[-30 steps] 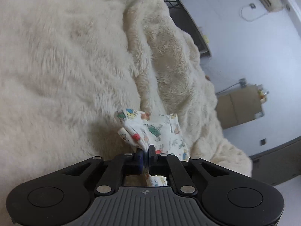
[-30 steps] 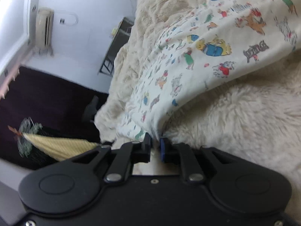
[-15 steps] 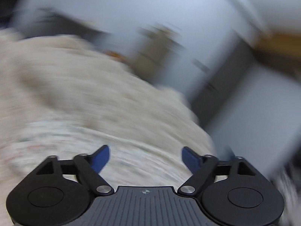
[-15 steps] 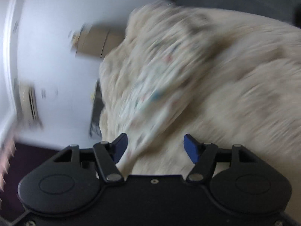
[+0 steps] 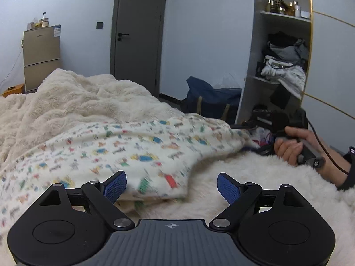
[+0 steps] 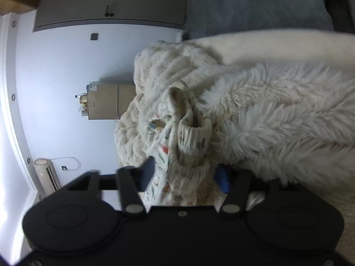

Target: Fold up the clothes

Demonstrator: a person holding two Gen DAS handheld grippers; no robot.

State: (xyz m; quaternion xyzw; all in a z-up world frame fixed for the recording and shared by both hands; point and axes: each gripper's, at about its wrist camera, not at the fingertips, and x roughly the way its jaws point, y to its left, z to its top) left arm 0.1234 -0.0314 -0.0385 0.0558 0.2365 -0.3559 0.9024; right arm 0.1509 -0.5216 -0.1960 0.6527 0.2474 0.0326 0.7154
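A cream garment point(image 5: 133, 146) printed with small coloured cartoons lies spread over a fluffy cream blanket point(image 5: 77, 97) on the bed. My left gripper point(image 5: 172, 188) hovers just over the garment's near edge, its jaws wide open and holding nothing. At the right a hand point(image 5: 288, 148) holds my right gripper at the garment's far corner. In the right wrist view, the garment's ribbed cuff point(image 6: 195, 137) and bunched cloth sit between my right gripper's point(image 6: 186, 177) jaws. Those jaws are closing, and a gap still shows beside the cloth.
Beyond the bed stand a small fridge point(image 5: 41, 57), a grey door point(image 5: 137, 33), a blue bag point(image 5: 210, 99) on the floor and an open shelf unit point(image 5: 281, 62) stuffed with clothes. The right wrist view is rolled sideways and shows a wall air conditioner point(image 6: 46, 175).
Both grippers were shut on the garment's edges, then opened. The left one let go, rolled and swung up to look across the bed. The right jaws have narrowed around the cuff.
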